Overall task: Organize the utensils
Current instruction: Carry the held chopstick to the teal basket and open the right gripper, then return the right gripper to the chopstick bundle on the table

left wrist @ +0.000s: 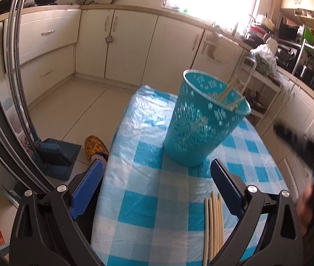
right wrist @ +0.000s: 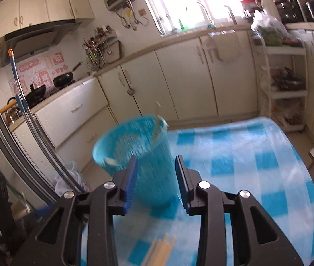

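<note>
Left view only: slipper [left wrist: 96,146]; right: kettle [right wrist: 12,110].

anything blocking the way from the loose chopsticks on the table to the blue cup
Nothing visible does. The loose chopsticks lie on the checked tablecloth just in front of the blue cup, with only bare cloth between them. The cup's mouth is open, holding a few chopsticks already. The left gripper is open and empty.

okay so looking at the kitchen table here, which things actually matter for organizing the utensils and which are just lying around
Part of the job:
- turquoise plastic holder with snowflake pattern, some chopsticks already in it
- loose bundle of pale wooden chopsticks on the checked tablecloth

Just lying about:
- yellow patterned slipper
- blue dustpan
- black frying pan
</note>
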